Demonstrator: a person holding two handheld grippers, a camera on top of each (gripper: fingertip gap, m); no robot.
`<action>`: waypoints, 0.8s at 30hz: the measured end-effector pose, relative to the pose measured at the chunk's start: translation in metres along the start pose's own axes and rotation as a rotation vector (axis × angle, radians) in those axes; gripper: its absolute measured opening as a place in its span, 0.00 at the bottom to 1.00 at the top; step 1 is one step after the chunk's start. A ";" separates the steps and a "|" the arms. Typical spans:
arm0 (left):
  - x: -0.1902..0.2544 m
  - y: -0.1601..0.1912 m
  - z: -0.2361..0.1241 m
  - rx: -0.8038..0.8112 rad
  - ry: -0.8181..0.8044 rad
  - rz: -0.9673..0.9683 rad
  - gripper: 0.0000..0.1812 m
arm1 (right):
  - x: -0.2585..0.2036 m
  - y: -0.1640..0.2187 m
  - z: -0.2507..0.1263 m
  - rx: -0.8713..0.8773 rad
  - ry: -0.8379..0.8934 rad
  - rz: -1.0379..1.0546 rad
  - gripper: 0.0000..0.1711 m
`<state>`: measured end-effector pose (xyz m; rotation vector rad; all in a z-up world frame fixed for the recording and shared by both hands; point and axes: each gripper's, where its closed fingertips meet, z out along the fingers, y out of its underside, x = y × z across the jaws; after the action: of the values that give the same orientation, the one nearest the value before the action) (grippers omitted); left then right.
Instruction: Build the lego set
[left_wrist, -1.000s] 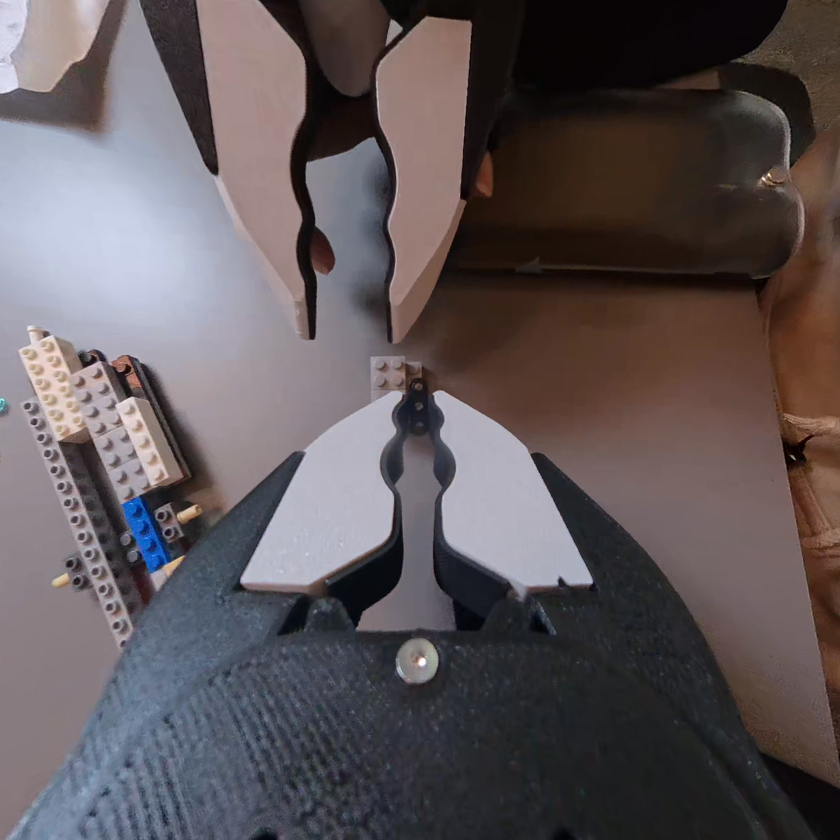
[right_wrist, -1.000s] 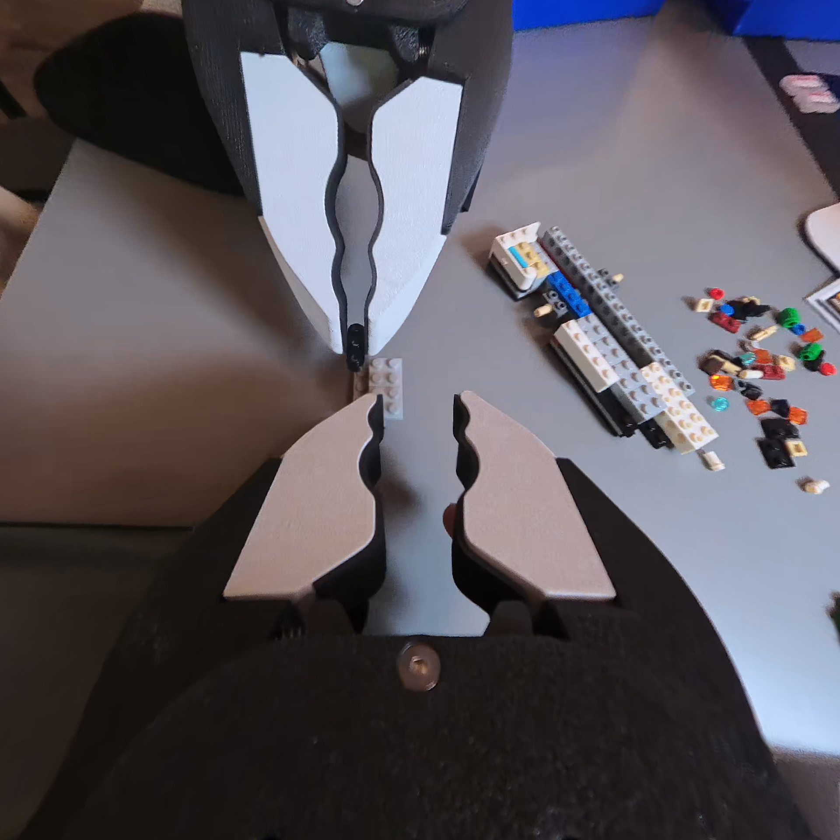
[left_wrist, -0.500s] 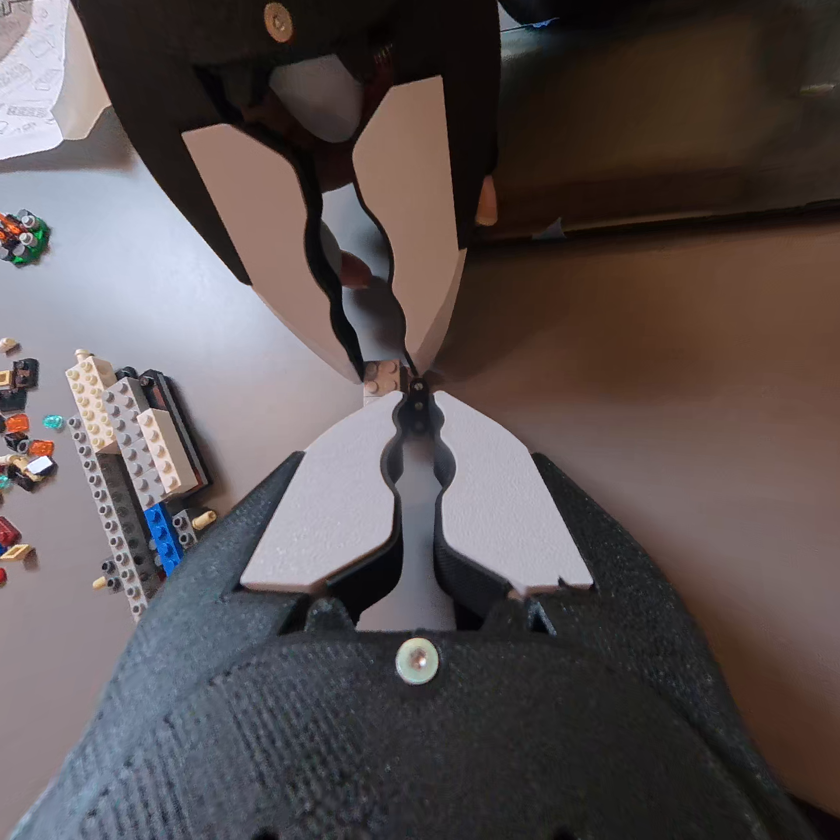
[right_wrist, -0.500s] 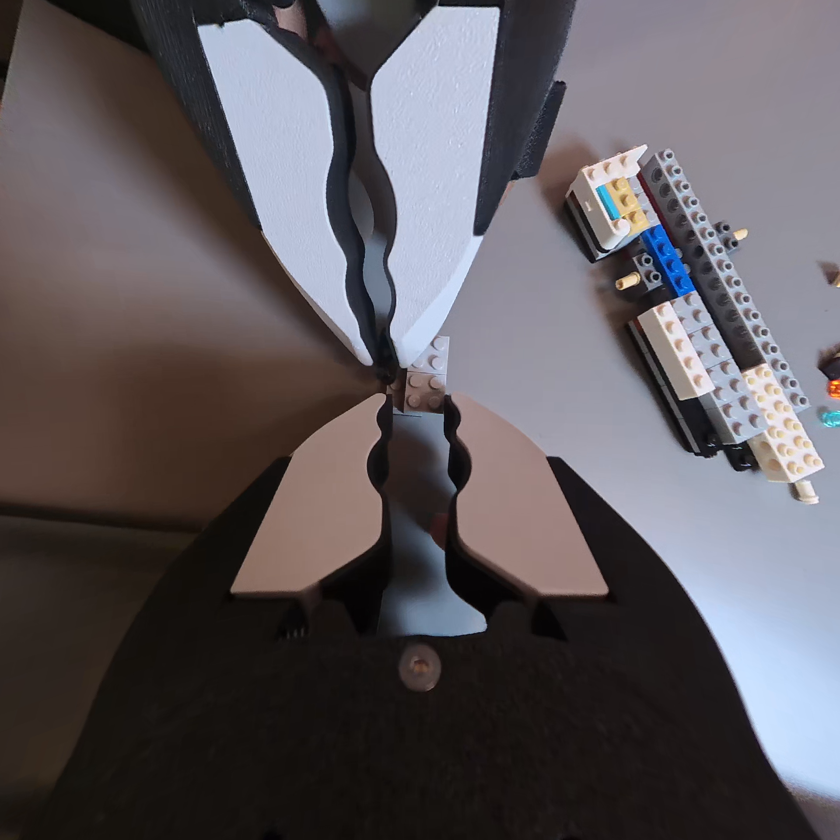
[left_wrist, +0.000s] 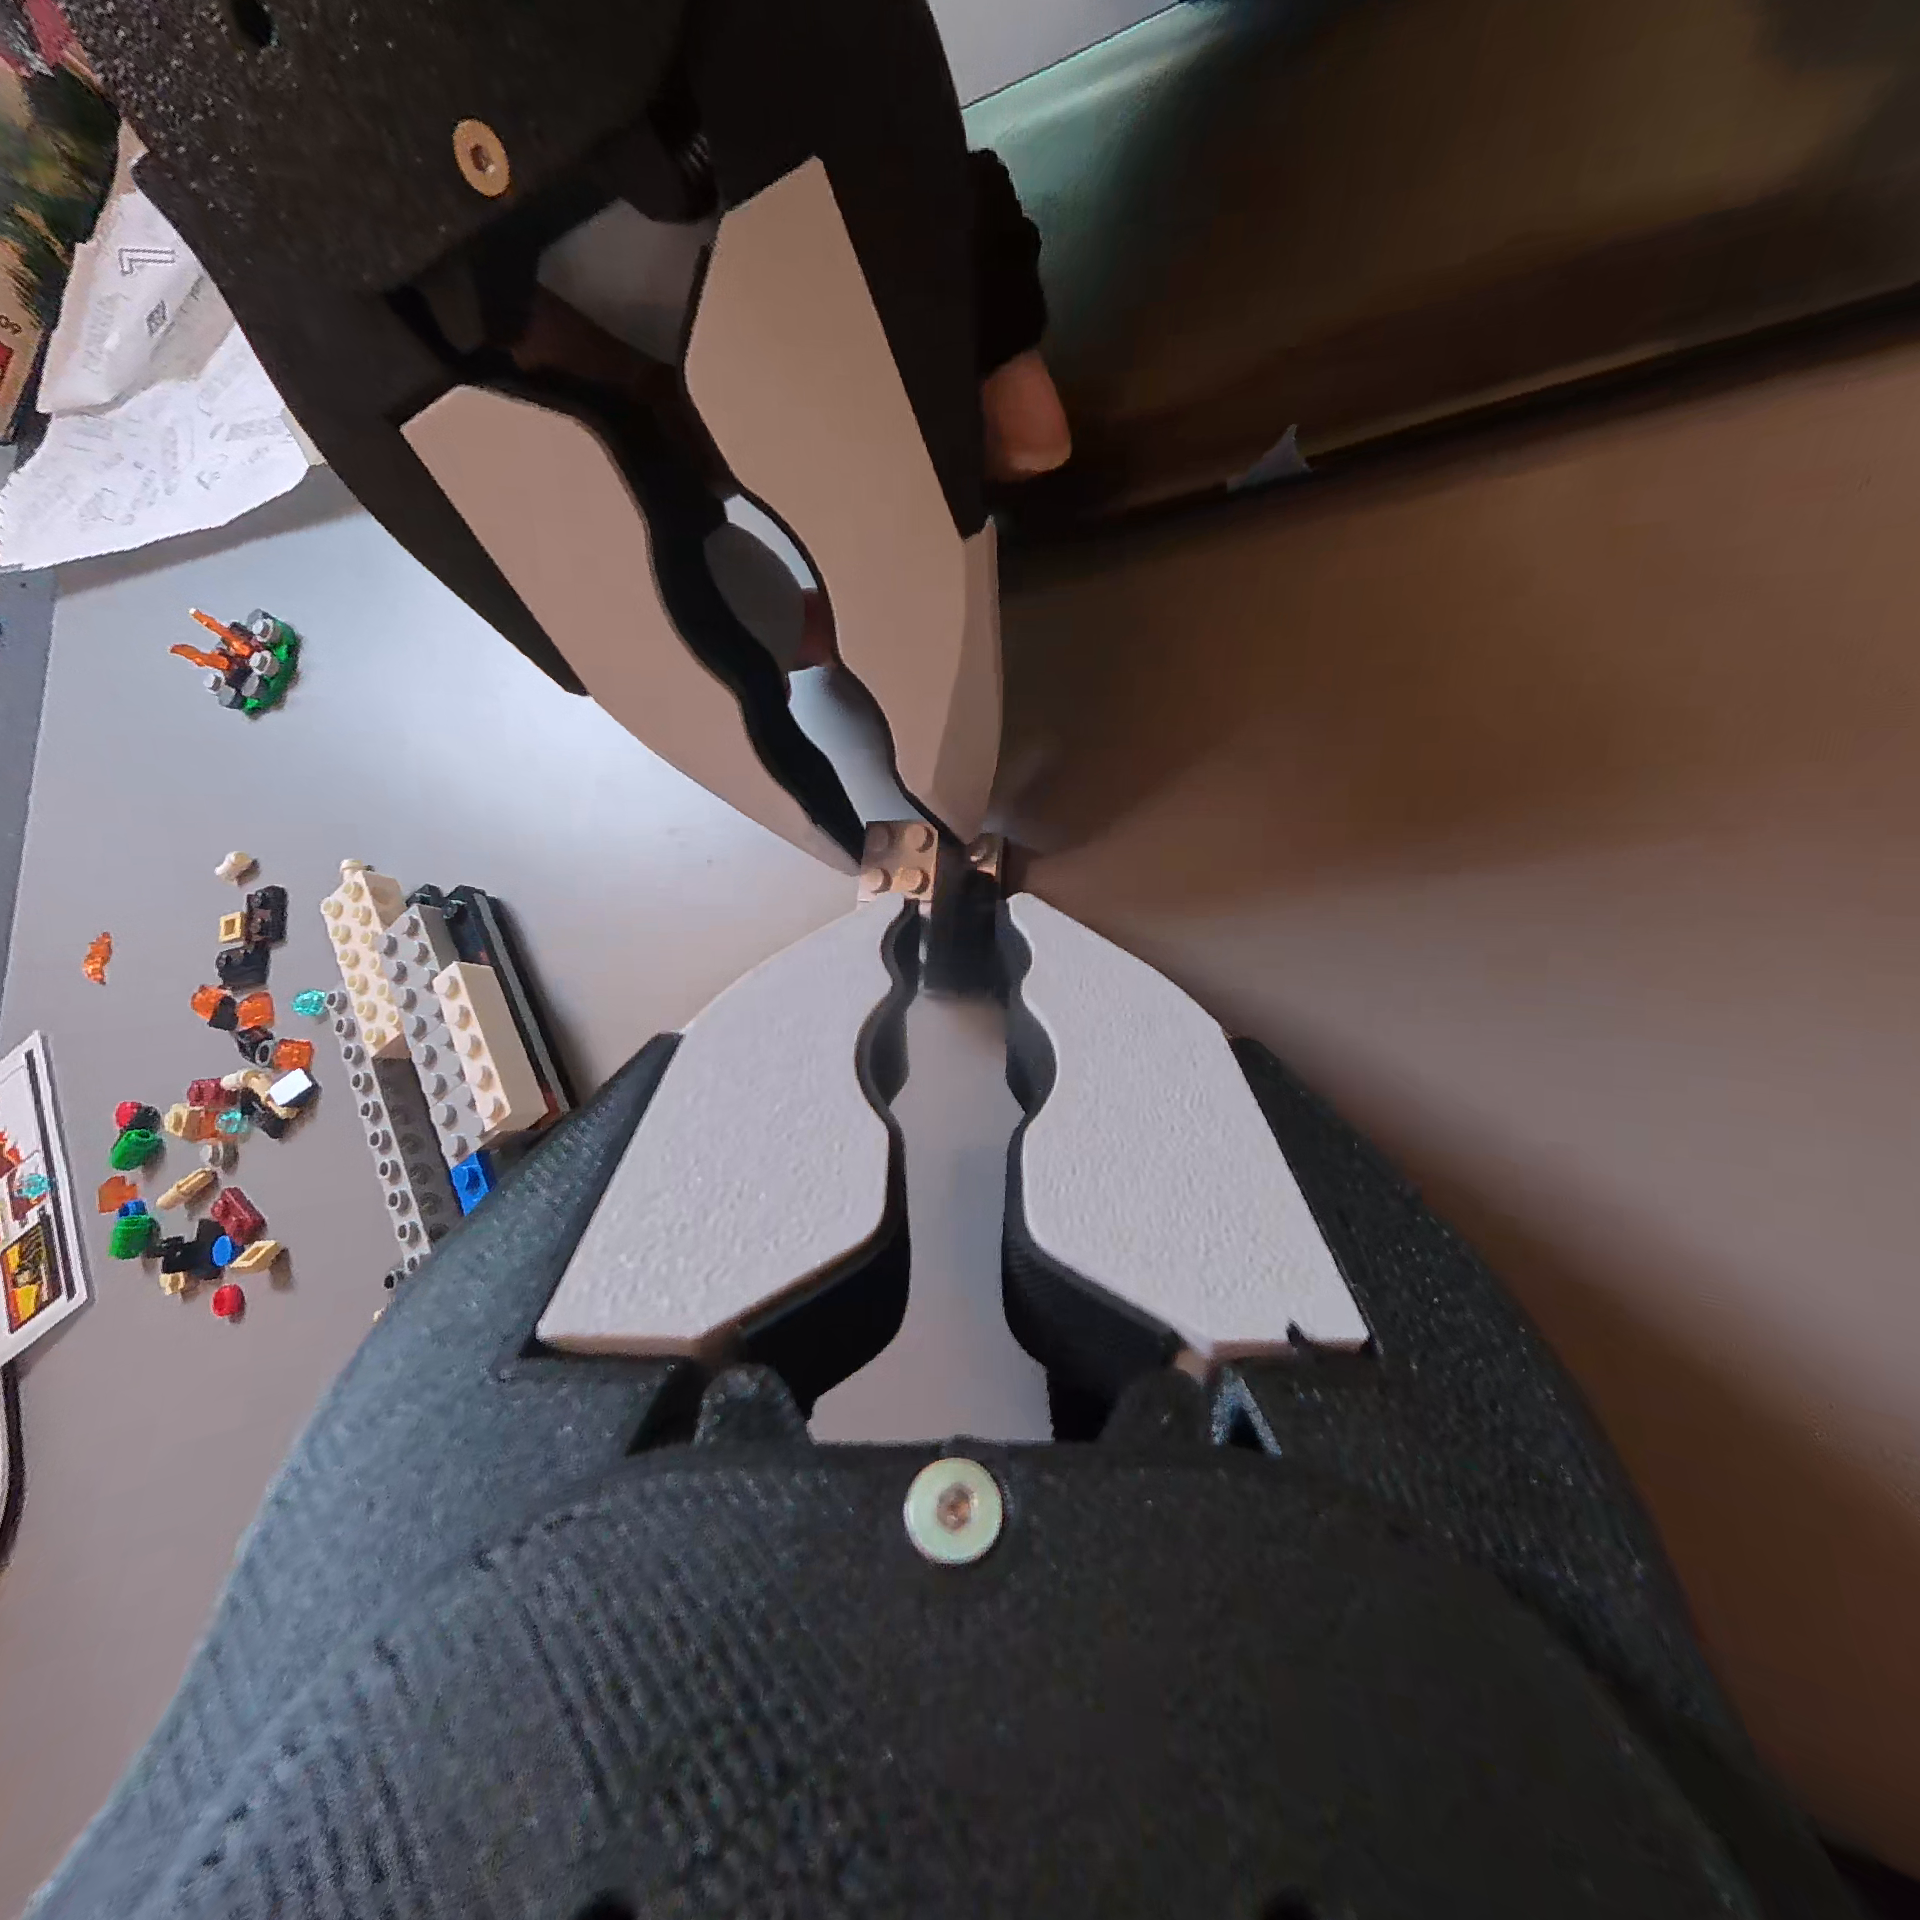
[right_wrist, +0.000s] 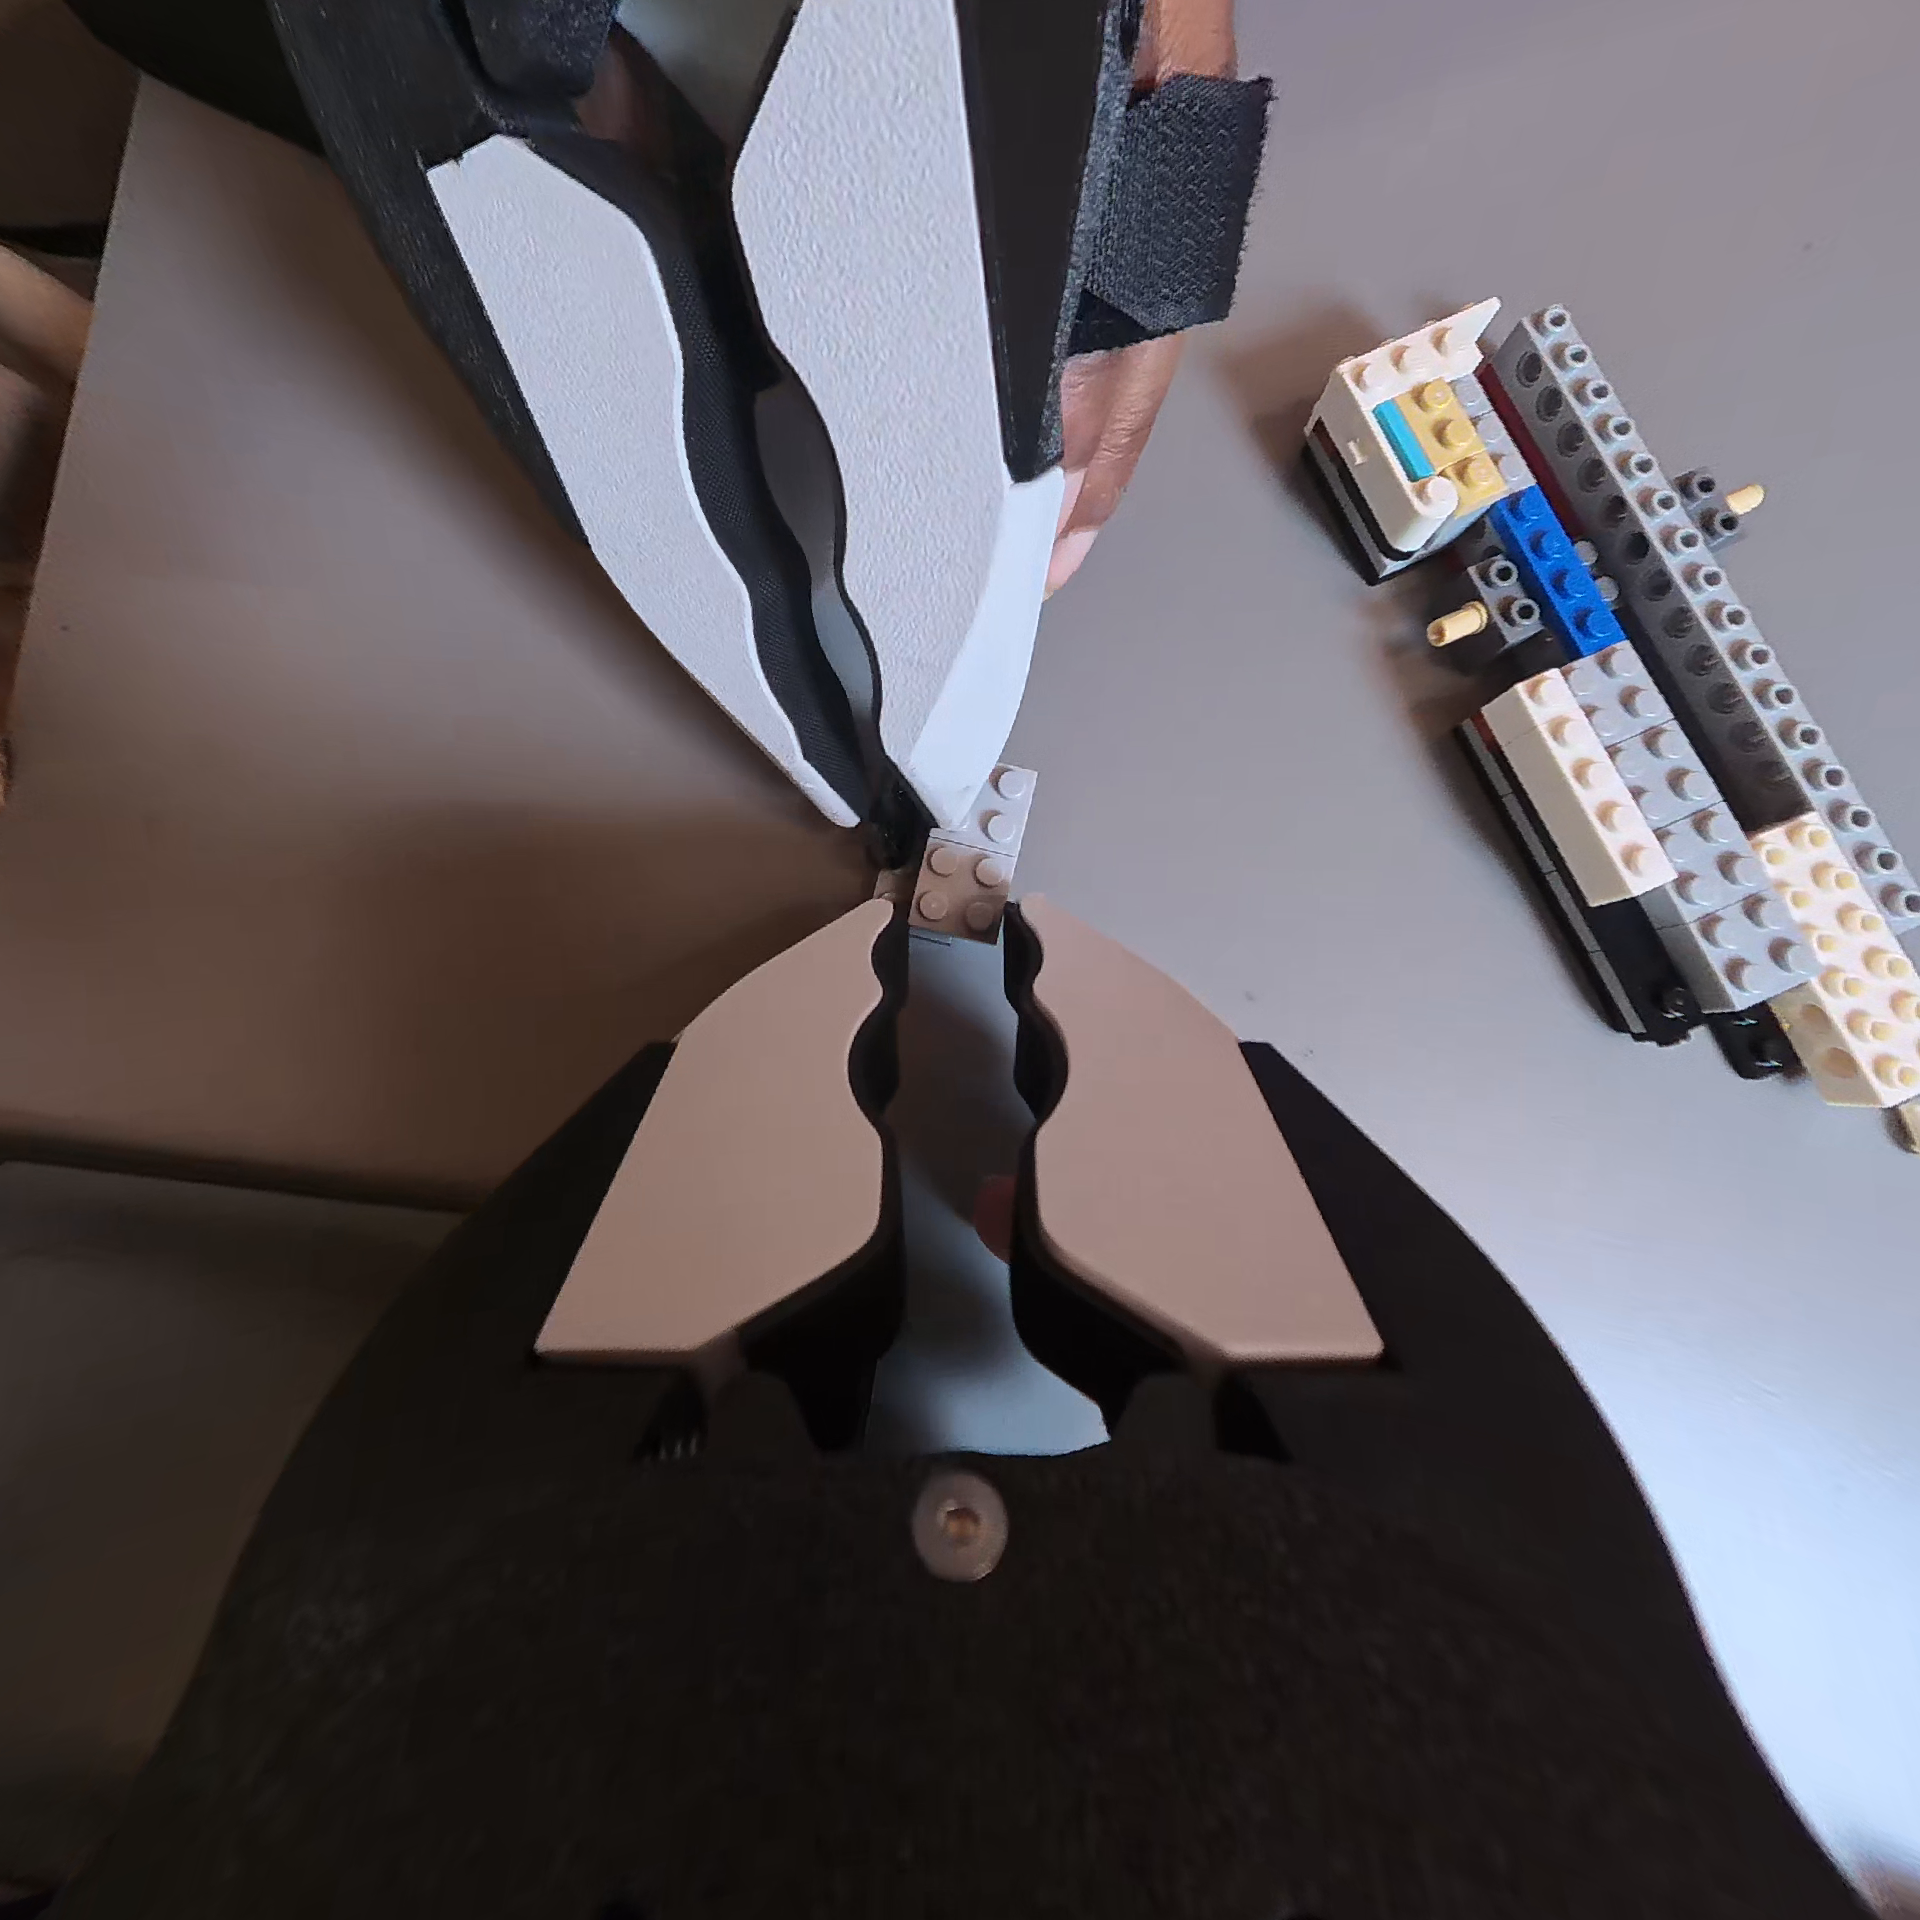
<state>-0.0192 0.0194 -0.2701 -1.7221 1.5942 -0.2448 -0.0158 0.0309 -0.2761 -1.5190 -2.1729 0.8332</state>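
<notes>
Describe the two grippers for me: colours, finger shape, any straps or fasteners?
Both are alike. The left gripper has a black, coarse-textured body, a round metal screw on its midline, and two flat pale grey fingers tapering to points with wavy black inner edges. The right gripper matches. A black strap wraps the left one.

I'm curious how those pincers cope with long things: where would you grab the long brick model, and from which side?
Probably the long brick model, across its narrow width at mid-length, coming down from above. It lies flat, with straight, parallel long sides for the jaws to press. Avoid the blue brick end, where tan pegs stick out sideways.
</notes>
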 end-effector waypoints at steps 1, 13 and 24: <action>0.000 0.000 0.000 0.005 0.001 0.001 0.08 | 0.000 0.000 0.000 0.001 -0.002 0.001 0.10; -0.002 0.004 -0.002 0.006 -0.033 0.026 0.08 | 0.001 0.000 0.000 0.009 -0.005 0.006 0.10; -0.014 0.001 -0.007 0.055 -0.082 -0.025 0.07 | 0.001 0.000 0.000 0.014 -0.002 -0.004 0.10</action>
<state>-0.0270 0.0292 -0.2612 -1.6892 1.4947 -0.2249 -0.0156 0.0317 -0.2762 -1.5070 -2.1666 0.8474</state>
